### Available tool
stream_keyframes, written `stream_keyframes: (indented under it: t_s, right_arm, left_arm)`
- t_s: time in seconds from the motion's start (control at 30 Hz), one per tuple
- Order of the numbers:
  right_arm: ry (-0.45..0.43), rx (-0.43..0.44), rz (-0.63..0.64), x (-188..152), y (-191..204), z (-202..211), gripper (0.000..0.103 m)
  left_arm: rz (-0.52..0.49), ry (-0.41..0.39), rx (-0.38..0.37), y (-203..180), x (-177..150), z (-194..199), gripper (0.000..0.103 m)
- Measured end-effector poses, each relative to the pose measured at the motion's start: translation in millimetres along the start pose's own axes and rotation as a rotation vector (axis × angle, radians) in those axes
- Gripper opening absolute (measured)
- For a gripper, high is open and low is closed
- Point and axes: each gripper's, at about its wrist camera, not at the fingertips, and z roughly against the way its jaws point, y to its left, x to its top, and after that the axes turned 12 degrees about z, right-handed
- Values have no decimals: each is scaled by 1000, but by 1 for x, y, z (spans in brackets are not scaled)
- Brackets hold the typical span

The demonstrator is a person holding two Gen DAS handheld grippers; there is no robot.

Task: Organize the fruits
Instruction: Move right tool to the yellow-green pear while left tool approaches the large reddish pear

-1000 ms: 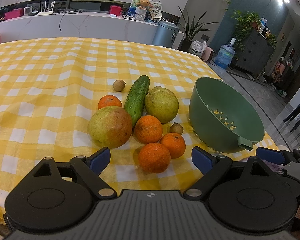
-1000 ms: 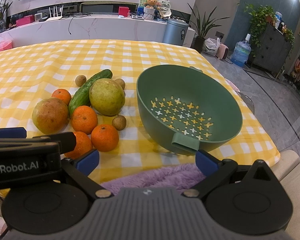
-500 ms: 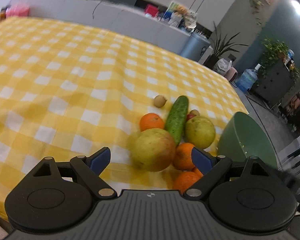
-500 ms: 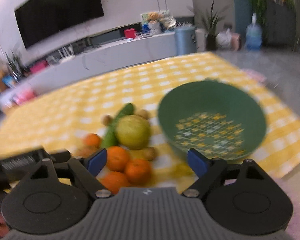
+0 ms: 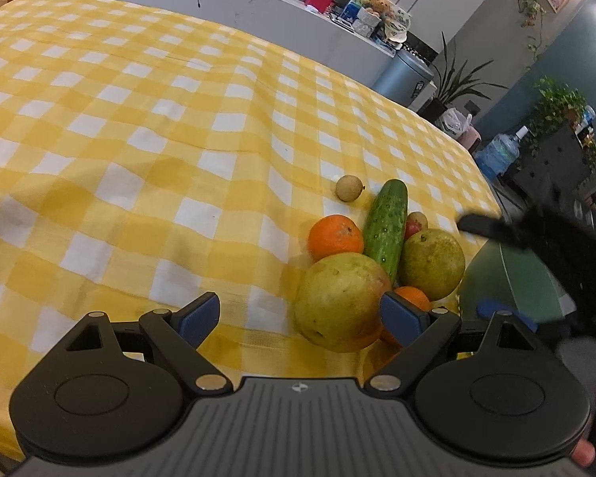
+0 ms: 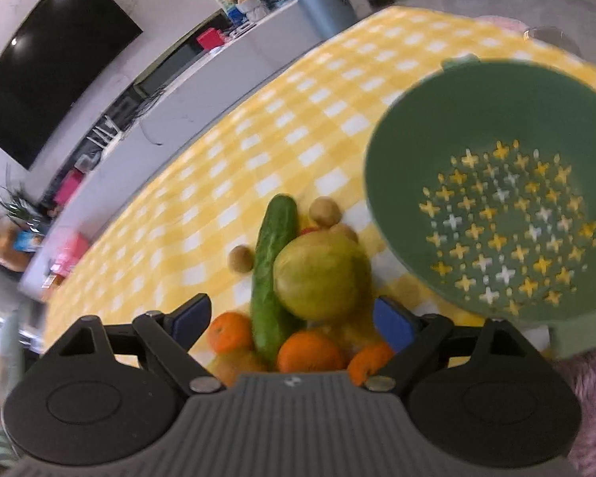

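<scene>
On the tabletop point(image 5: 147, 127), covered in yellow-and-white check cloth, the fruit lies in a tight cluster: a cucumber point(image 6: 272, 274) at the middle, a large green pear point(image 6: 322, 276) against its right side, oranges point(image 6: 310, 351) at the near edge and small brown fruits point(image 6: 325, 211) at the far end. The green colander point(image 6: 492, 119) stands just right of the cluster with nothing in it. The right gripper point(image 6: 292, 314) hangs over the near side of the pile, its jaws opening wide with nothing pressed between the pads. The left gripper point(image 5: 300, 314) is spread apart and grips nothing; a reddish-green pear point(image 5: 339, 298) lies just ahead of its right finger, the rest of the pile off to its right.
</scene>
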Motion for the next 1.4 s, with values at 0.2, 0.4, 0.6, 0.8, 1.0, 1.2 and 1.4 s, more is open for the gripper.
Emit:
stream_keyframes:
  t_s: [0.2, 0.4, 0.6, 0.8, 1.0, 1.2, 1.4]
  right_arm:
    - [-45, -117, 10, 2, 18, -13, 95]
    - [-77, -298, -60, -11, 17, -17, 87]
    - [-60, -275, -149, -9, 4, -32, 84]
    - [-54, -228, -174, -7, -3, -45, 74]
    - [-57, -164, -184, -8, -10, -46, 69]
    - [-52, -149, -185, -10, -14, -43, 68]
    - [-10, -125, -165, -6, -19, -40, 69]
  left_arm:
    - [-44, -16, -4, -5, -5, -4, 103]
    - [-44, -12, -12, -5, -5, -7, 103]
    - [-54, -4, -23, -6, -7, -9, 103]
    - [-46, 0, -29, -5, -7, -10, 103]
    - [-47, 0, -28, -5, -7, -10, 103]
    - [-55, 2, -31, -6, -7, -10, 103]
    - [-106, 28, -12, -11, -13, -17, 103]
